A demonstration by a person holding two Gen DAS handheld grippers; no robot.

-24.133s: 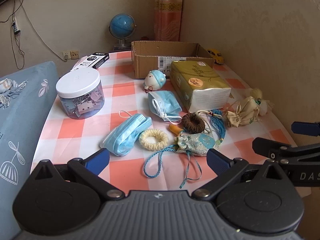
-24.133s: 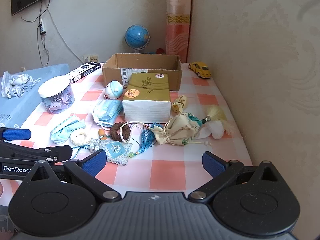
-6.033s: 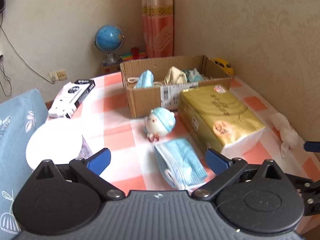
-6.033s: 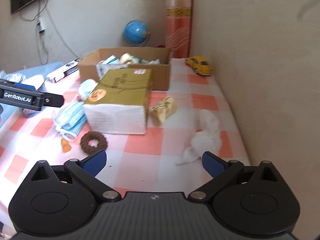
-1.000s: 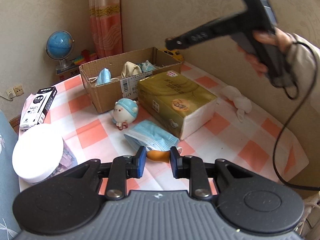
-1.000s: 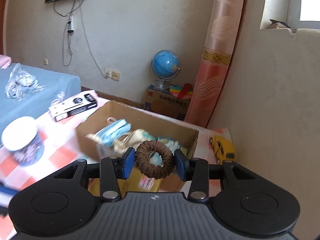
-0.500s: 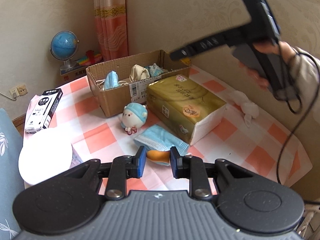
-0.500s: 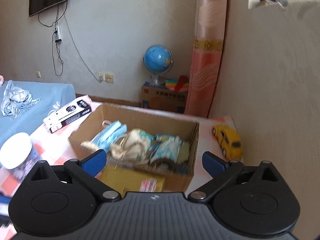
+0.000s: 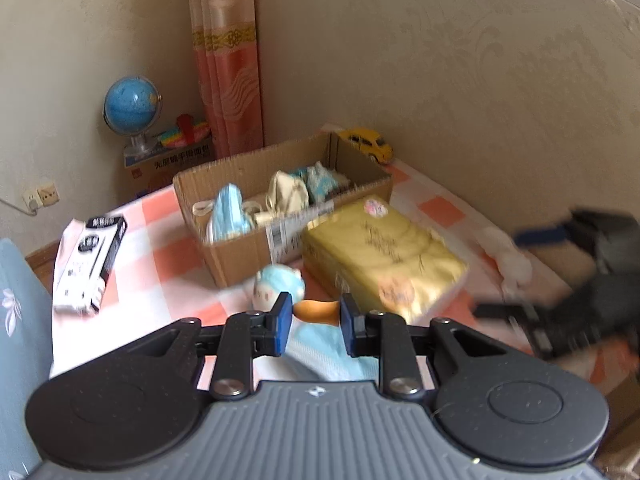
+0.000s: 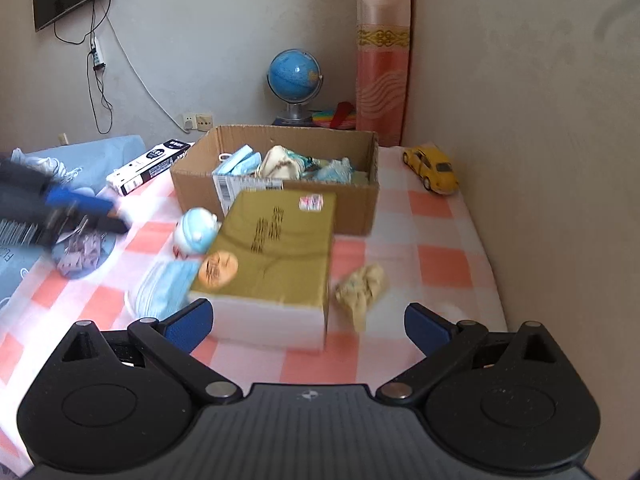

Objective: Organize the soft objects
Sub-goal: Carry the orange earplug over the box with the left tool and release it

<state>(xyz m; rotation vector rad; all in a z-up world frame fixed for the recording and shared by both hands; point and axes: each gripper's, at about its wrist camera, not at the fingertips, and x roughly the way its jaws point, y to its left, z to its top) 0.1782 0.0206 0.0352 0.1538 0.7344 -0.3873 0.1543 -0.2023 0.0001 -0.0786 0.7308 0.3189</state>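
Observation:
My left gripper (image 9: 314, 320) is shut on a small orange soft object (image 9: 316, 311) and holds it above the table, in front of the cardboard box (image 9: 248, 248). The box (image 10: 348, 216) holds a blue mask (image 9: 226, 216), a cream pouch (image 9: 286, 192) and a light blue pouch (image 9: 320, 178). My right gripper (image 10: 308, 322) is open and empty, low over the table's near right side. A blue mask (image 10: 164, 292), a blue plush toy (image 10: 196, 232), a beige pouch (image 10: 362, 288) and a white cloth (image 9: 508, 260) lie on the table.
A gold tissue pack (image 10: 272, 256) lies in front of the box. A yellow toy car (image 10: 432, 168) sits at the far right by the wall. A black and white carton (image 10: 148, 166) and a clip jar (image 10: 84, 252) are at the left. A globe (image 10: 294, 76) stands behind.
My right gripper has let the brown ring go into the box, opened, and pulled back and down. My left gripper has carried the orange object up and toward the box.

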